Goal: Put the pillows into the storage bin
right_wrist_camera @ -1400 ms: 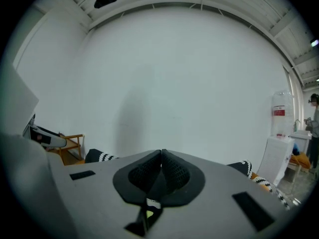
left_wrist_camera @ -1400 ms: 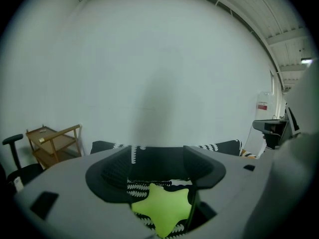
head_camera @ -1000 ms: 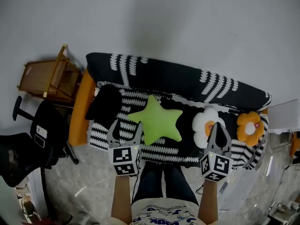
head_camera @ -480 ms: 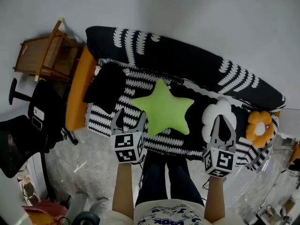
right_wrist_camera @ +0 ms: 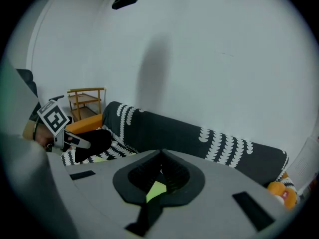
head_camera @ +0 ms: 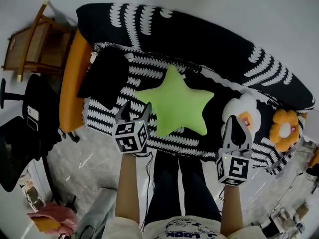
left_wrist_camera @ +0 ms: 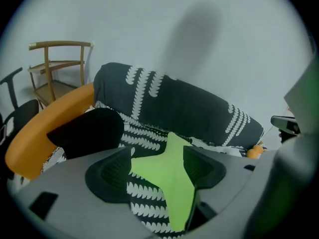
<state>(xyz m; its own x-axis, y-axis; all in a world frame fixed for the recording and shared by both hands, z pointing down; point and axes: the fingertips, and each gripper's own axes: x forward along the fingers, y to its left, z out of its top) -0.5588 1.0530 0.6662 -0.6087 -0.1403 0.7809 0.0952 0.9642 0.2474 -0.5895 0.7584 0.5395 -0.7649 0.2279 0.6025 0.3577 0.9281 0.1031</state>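
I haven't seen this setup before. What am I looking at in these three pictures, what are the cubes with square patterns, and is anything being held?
There is no robot here. A person stands in front of a sofa with a black-and-white patterned cover, holding a two-jaw gripper in each hand. The patterned cubes are part of those grippers. The head view comes from a camera on the person's head, looking down. The two gripper views come from cameras that look along each gripper's jaws.

The left gripper has its jaws apart, pointing at the green star-shaped pillow but not gripping it. The right gripper has its jaws together and is empty.

Also on the sofa are a black pillow, a white flower-shaped pillow and an orange flower-shaped pillow. I can't make out a storage bin.
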